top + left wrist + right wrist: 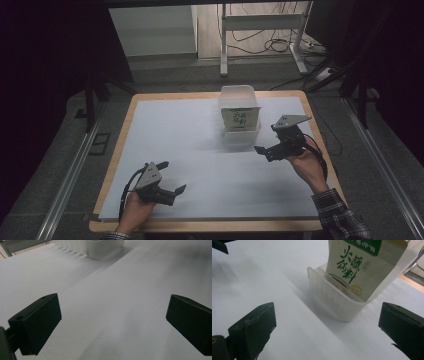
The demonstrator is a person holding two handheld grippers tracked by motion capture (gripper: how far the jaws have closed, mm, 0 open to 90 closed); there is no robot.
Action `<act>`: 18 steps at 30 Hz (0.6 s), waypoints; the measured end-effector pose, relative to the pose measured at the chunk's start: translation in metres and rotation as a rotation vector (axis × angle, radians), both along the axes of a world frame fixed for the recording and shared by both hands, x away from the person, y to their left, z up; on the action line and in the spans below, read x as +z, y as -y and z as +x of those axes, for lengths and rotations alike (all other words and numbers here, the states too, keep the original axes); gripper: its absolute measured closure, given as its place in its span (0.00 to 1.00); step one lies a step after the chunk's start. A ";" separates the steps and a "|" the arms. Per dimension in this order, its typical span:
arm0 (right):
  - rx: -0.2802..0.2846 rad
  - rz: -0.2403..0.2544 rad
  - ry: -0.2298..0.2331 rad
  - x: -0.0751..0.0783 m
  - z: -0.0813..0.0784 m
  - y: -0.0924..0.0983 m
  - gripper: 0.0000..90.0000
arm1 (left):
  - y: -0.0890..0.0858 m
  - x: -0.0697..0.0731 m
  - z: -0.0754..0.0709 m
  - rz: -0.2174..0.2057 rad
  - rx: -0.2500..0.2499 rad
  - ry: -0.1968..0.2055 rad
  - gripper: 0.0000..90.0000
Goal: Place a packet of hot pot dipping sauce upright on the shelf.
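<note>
A person sits at a wooden tabletop covered by a white sheet, one tool in each hand. The left tool rests low near the front left of the sheet, its jaws spread wide with nothing between them; in the left gripper view only bare white sheet lies between the black jaws. The right tool is held up at the right side, just beside a translucent plastic bin that stands toward the far middle of the sheet. Its jaws are also spread apart and empty. A cream and green carton with printed characters stands upright inside the bin, leaning slightly against its wall.
</note>
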State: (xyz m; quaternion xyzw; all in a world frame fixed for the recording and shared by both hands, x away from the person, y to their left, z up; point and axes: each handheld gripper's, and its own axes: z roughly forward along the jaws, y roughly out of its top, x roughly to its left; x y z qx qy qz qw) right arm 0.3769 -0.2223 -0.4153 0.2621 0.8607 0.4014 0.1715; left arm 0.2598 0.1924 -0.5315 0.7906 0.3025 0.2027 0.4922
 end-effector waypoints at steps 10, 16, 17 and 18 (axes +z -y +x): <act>0.008 0.032 -0.030 -0.010 -0.011 0.005 0.01 | 0.000 0.000 0.000 0.001 0.000 0.000 0.00; 0.013 0.034 -0.036 -0.015 -0.019 0.007 0.01 | 0.001 0.000 0.000 -0.001 -0.001 0.000 0.00; 0.010 0.029 -0.037 -0.016 -0.020 0.007 0.01 | 0.001 0.000 0.000 -0.001 -0.001 0.000 0.00; 0.011 0.026 -0.037 -0.018 -0.021 0.008 0.01 | 0.001 0.000 0.000 -0.001 0.000 0.000 0.00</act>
